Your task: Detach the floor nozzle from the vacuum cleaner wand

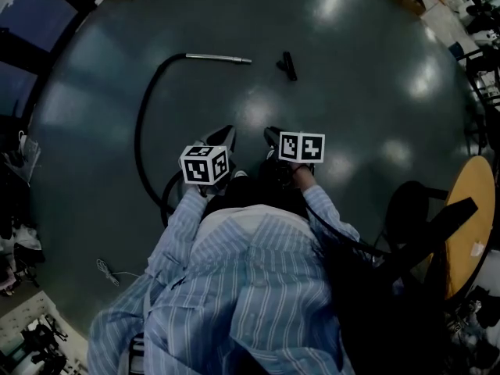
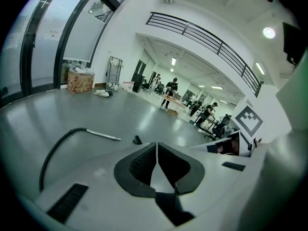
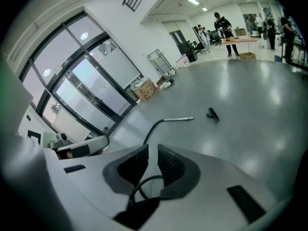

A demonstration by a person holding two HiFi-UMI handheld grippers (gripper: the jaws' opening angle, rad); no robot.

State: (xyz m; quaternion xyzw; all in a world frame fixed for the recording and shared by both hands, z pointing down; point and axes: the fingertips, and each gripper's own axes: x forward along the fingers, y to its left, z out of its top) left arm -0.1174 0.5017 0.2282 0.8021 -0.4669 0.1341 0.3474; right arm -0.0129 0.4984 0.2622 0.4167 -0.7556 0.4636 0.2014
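Observation:
The silver wand (image 1: 219,57) lies on the grey floor on the end of a curved black hose (image 1: 143,119). The black floor nozzle (image 1: 287,65) lies apart from it, a short way to the right of the wand's tip. The wand (image 2: 103,135) (image 3: 179,119) and the nozzle (image 2: 137,140) (image 3: 213,114) also show far ahead in both gripper views. My left gripper (image 1: 226,133) (image 2: 157,146) is shut and holds nothing. A narrow gap shows between the jaws of my right gripper (image 1: 269,136) (image 3: 152,150), with nothing in it. Both grippers hang close to my body, well short of the wand.
A round wooden table (image 1: 474,225) and a black chair (image 1: 412,209) stand at the right. A thin white cable (image 1: 105,270) lies on the floor at the lower left. A cardboard box (image 2: 80,81) sits by the glass wall. People stand at tables far off.

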